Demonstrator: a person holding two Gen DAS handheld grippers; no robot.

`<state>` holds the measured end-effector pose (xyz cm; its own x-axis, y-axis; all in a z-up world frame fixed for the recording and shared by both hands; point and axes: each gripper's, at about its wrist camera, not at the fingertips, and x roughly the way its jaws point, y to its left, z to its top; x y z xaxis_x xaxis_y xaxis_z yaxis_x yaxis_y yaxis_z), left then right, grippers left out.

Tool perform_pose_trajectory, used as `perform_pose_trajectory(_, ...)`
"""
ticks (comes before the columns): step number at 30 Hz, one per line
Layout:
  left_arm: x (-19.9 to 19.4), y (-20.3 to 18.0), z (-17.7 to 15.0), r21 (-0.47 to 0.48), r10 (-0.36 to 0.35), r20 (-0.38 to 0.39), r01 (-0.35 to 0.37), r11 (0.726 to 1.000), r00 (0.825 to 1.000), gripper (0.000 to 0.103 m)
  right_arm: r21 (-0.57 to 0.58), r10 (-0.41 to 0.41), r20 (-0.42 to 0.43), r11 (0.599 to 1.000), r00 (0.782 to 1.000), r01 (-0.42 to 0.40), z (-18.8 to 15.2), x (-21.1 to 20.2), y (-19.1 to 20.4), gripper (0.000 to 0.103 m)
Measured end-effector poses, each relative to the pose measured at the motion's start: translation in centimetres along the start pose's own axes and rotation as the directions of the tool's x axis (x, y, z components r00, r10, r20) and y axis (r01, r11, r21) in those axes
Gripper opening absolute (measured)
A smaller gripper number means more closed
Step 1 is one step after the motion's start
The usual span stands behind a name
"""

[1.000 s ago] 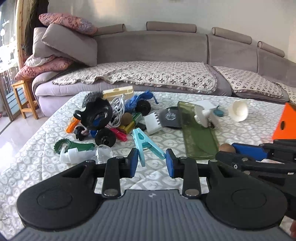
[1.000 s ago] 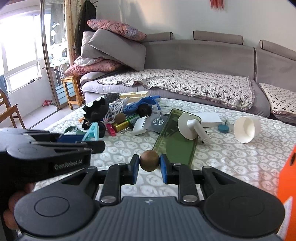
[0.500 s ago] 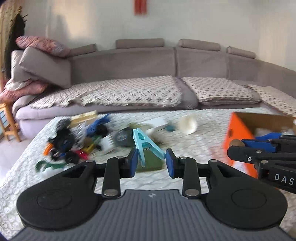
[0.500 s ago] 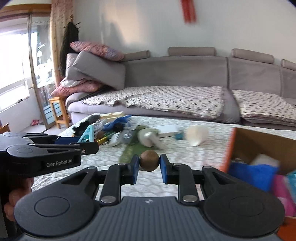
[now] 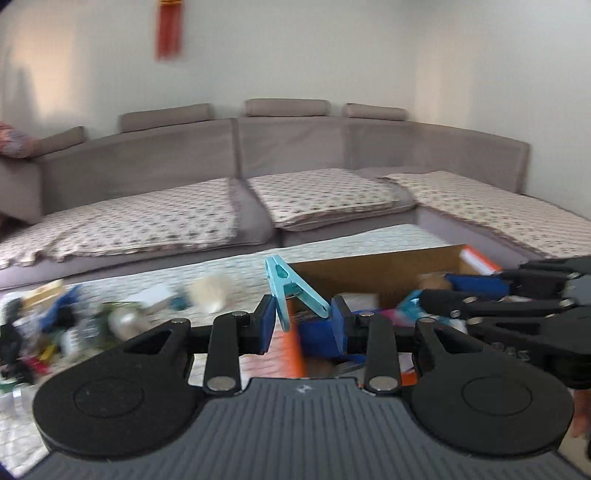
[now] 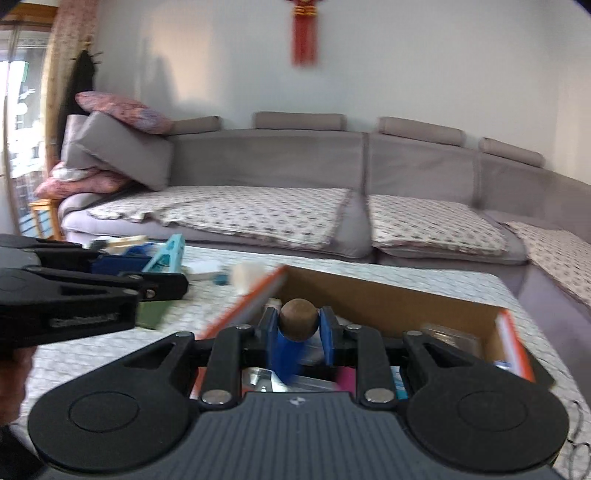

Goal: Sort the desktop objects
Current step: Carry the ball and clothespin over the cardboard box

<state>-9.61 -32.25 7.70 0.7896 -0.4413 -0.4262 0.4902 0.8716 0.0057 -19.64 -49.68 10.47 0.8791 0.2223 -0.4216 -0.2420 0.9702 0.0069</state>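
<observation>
My left tool [image 5: 303, 320] is clamped on a light blue clothespin [image 5: 291, 291]; the peg sits slanted between the blue pads [image 5: 266, 324], its handle end rising up and to the left above them; my right tool [image 6: 299, 325] grips a brown ball [image 6: 298, 319] squarely between its own blue pads [image 6: 326, 328]. In the right wrist view the left tool [image 6: 162, 275] also shows at the left edge, the clothespin [image 6: 168, 256] jutting from its tip; in the left wrist view the right tool [image 5: 454, 295] reaches in from the right, over the box. Beneath both tools lies an open cardboard box [image 6: 388, 299] with orange outer walls, standing on the tabletop [image 6: 110, 347], which wears a white patterned cloth; the ball hangs over the box's near left part, above a blue item [image 6: 286, 354] and other blurred contents I cannot name; the clothespin hangs at the box's [image 5: 373, 266] left edge as the left camera sees it. Further left on the tabletop [image 5: 236, 269] a smeared heap of small objects [image 5: 55, 325] waits, with a white cup-like thing [image 5: 210, 293] nearer the box; blur hides the rest. Beyond the tabletop runs a grey sectional sofa [image 6: 295, 162] with patterned seat covers, cushions [image 6: 122, 147] stacked at its left end; a red tasselled ornament [image 6: 304, 29] hangs on the white wall.
</observation>
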Motion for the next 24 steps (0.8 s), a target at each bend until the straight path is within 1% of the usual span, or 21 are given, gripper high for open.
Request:
perform_pose_trajectory(3,1.5,-1.0,0.4,0.021,-0.05,-0.003,0.05,0.999,0.999,0.032,0.051,-0.038,-0.011,0.998,0.999,0.038,-0.8,0.7,-1.9,0.022)
perform_pose_trajectory(5,2.7,-1.6,0.6,0.042,-0.08,-0.008,0.08,0.996,0.997,0.032,0.054,-0.065,-0.014,0.996,0.998,0.066,-1.3,1.0,-2.5,0.022)
perform_pose_trajectory(8,3.7,-2.7,0.6,0.071,-0.108,-0.025,0.11,0.991,0.994,0.032,0.067,-0.096,-0.025,0.993,0.995,0.098,-2.1,1.6,-4.0,0.022)
perform_pose_trajectory(12,5.1,-3.8,0.8,0.099,-0.127,-0.047,0.131,0.987,0.991,0.032,0.075,-0.131,-0.039,0.988,0.991,0.133,-2.6,1.9,-5.7,0.022)
perform_pose_trajectory(14,6.4,-4.1,1.4,0.091,-0.143,-0.072,0.149,0.985,0.987,0.032,0.074,-0.143,-0.043,0.986,0.989,0.146,-2.7,2.2,-6.5,0.022)
perform_pose_trajectory(16,7.5,-4.2,1.8,0.083,-0.143,-0.09,0.15,0.985,0.986,0.032,0.077,-0.152,-0.045,0.985,0.987,0.155,-2.7,2.5,-7.2,0.022)
perform_pose_trajectory(19,9.2,-4.1,2.1,0.059,-0.152,-0.145,0.162,0.985,0.978,0.032,0.084,-0.154,-0.057,0.984,0.986,0.158,-3.0,2.9,-8.2,0.022)
perform_pose_trajectory(24,10.3,-4.7,1.6,0.058,-0.128,-0.196,0.142,0.988,0.972,0.032,0.088,-0.156,-0.071,0.983,0.985,0.162,-3.8,2.8,-9.2,0.022)
